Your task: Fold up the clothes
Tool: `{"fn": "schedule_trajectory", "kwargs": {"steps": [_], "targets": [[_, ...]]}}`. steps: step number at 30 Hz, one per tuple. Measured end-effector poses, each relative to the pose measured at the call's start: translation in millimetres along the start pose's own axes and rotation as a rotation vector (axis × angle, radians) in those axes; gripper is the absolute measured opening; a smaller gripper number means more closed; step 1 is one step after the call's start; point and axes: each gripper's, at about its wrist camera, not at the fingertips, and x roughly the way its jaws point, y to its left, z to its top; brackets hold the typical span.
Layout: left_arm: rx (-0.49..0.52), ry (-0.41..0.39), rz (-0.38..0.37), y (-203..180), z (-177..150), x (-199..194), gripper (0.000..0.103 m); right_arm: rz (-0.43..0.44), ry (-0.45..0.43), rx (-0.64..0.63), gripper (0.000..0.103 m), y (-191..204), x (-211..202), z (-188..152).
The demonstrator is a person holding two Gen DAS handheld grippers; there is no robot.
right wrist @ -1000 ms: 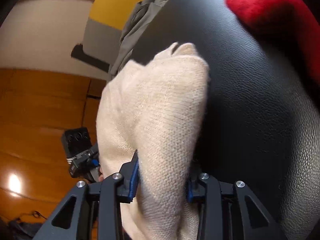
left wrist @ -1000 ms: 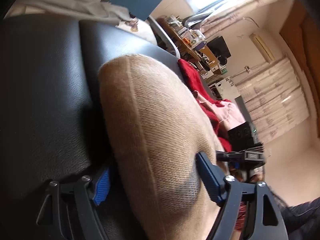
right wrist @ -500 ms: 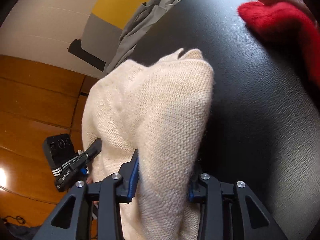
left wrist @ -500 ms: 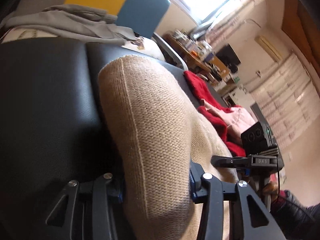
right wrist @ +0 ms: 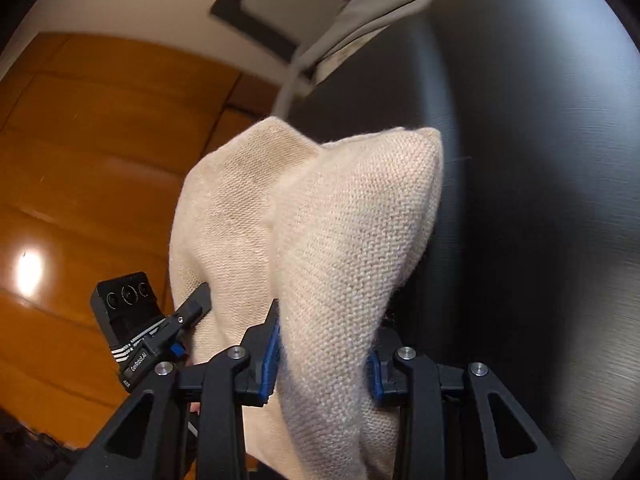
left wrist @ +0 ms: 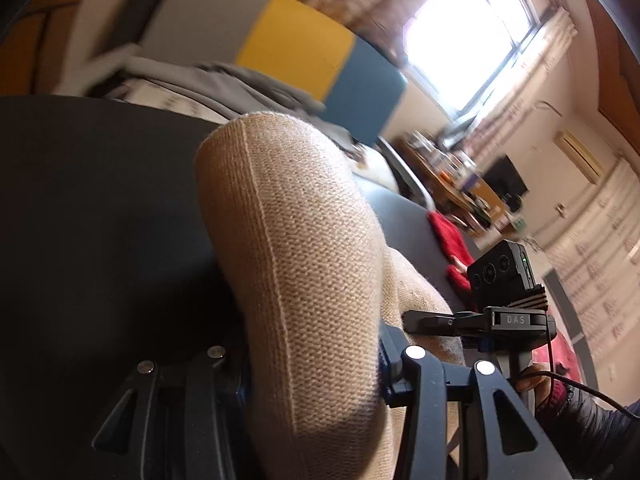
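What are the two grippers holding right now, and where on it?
Both grip the cream sweater: left gripper and right gripper each pinch a bunched fold.

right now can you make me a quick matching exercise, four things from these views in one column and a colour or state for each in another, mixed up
Things:
1. knit sweater
2. black padded surface
3. red garment
4. grey garment

Colour or state:
A. lies at the far end of the padded surface, under the yellow and blue panel
B. cream, pinched in both the left gripper and the right gripper
C. dark and leathery, under the clothes
D. bright, lying to the right beyond the sweater in the left wrist view

Pairs: 1-B, 2-C, 3-D, 4-A
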Motion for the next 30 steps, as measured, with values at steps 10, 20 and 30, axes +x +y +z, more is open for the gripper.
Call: {"fn": "schedule_trajectory", "kwargs": {"steps": [10, 20, 30], "targets": [[-0.021, -0.147, 0.163, 106, 25, -160, 0.046, 0.189, 0.182, -0.111, 0.033, 125, 164, 23], [-0.046, -0.347, 0.369, 198, 74, -336, 0.046, 0.349, 0.283, -0.261, 0.033, 308, 320, 72], [-0.211, -0.262, 0.553, 348, 92, -401, 0.048, 0.282, 0.37, -0.262, 0.033, 384, 477, 81]]}}
